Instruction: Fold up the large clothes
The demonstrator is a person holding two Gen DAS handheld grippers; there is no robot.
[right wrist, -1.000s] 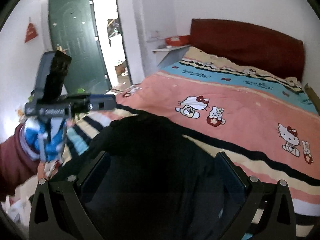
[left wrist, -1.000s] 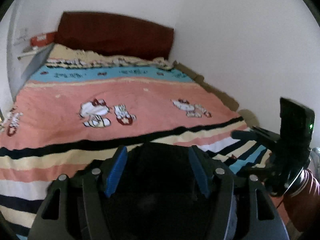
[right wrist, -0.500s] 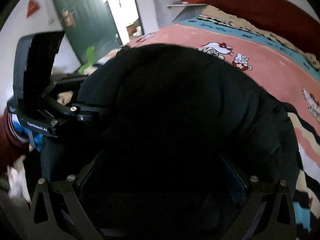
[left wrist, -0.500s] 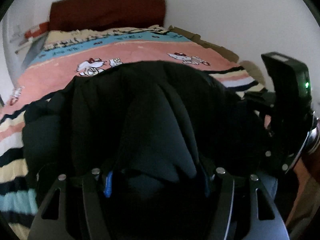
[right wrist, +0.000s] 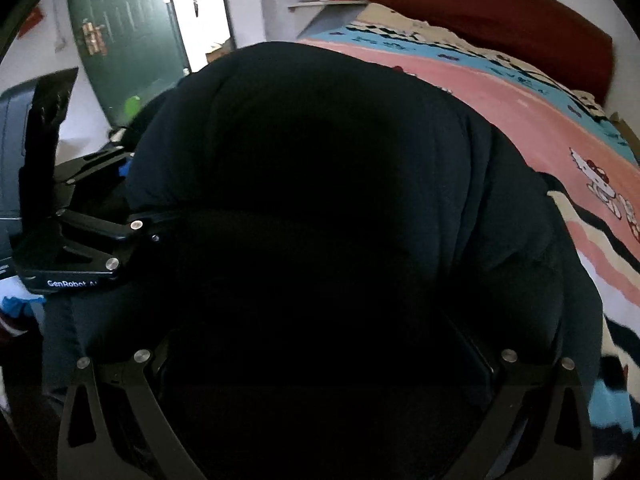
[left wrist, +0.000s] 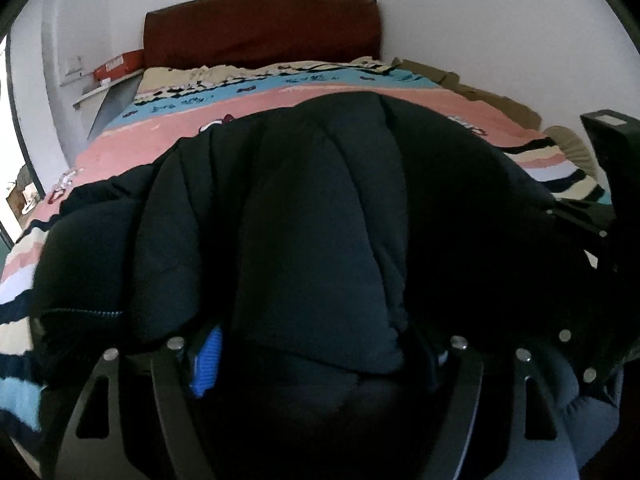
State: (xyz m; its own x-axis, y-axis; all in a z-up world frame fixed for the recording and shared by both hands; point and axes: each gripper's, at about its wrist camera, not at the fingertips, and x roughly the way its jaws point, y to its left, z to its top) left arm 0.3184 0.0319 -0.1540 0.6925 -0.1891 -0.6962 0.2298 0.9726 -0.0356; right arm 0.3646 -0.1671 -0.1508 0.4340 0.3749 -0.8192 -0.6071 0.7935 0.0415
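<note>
The left gripper [left wrist: 316,344] points forward, and dark cloth fills the space between its fingers, with one blue pad [left wrist: 208,360] partly visible. The right gripper [right wrist: 320,360] is also buried in dark cloth; its fingertips are hidden. The two grippers are side by side, close together.

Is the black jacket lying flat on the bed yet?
No, the black jacket bulges up in front of both cameras, bunched over the left gripper.

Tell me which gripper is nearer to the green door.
Left. The left gripper is on the door side of the black jacket, the green door behind it; the right gripper is on the jacket's other side.
</note>
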